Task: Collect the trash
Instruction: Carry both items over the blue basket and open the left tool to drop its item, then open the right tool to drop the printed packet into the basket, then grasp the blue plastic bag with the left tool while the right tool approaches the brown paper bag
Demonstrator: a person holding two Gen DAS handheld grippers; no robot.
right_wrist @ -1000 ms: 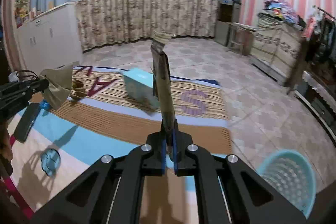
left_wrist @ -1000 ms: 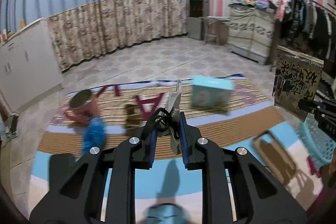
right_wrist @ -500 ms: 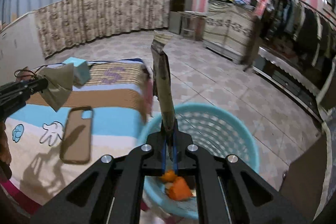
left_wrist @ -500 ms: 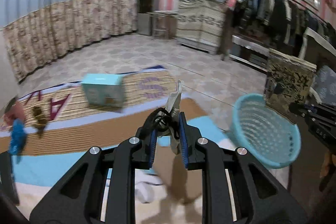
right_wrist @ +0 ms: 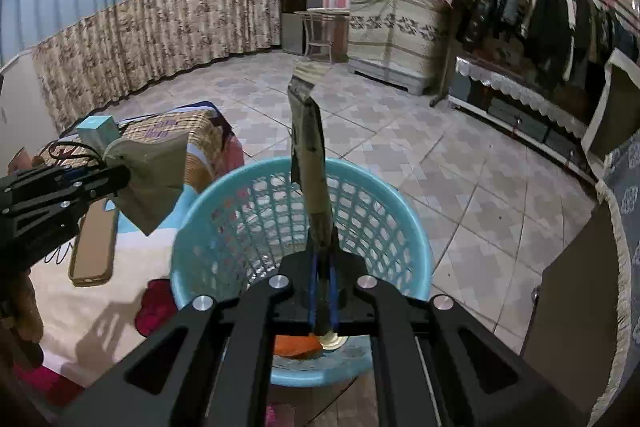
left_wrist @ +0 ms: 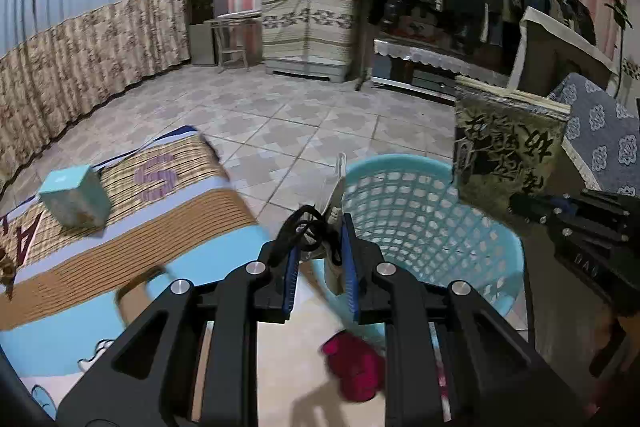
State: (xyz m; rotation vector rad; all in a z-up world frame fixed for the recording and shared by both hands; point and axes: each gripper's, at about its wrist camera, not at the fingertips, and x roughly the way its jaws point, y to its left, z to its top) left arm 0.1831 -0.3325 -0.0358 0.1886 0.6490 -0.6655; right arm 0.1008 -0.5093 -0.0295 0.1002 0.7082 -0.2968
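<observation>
My left gripper (left_wrist: 320, 247) is shut on a thin khaki wrapper (left_wrist: 335, 193) with a tangle of black cord (left_wrist: 304, 227). It hangs at the near left rim of a light blue lattice basket (left_wrist: 420, 227). In the right wrist view that wrapper (right_wrist: 156, 183) shows flat, just left of the basket (right_wrist: 360, 195). My right gripper (right_wrist: 322, 263) is shut on a dark printed wrapper (right_wrist: 310, 155) that stands upright over the basket's middle. From the left wrist view the printed wrapper (left_wrist: 508, 155) faces me above the basket's right rim, with the right gripper (left_wrist: 524, 205) behind it. Orange scraps (right_wrist: 296, 345) lie inside the basket.
A striped play mat (left_wrist: 132, 227) lies to the left with a teal box (left_wrist: 76, 199) on it. A phone in a brown case (right_wrist: 94, 247) and a magenta cloth (right_wrist: 156, 307) lie near the basket. A clothes rack (right_wrist: 540, 7) and covered cabinets line the far wall.
Both grippers have swung right, away from the mat, with their wrappers still held. The blue basket has come from the edge of view to right under them.
</observation>
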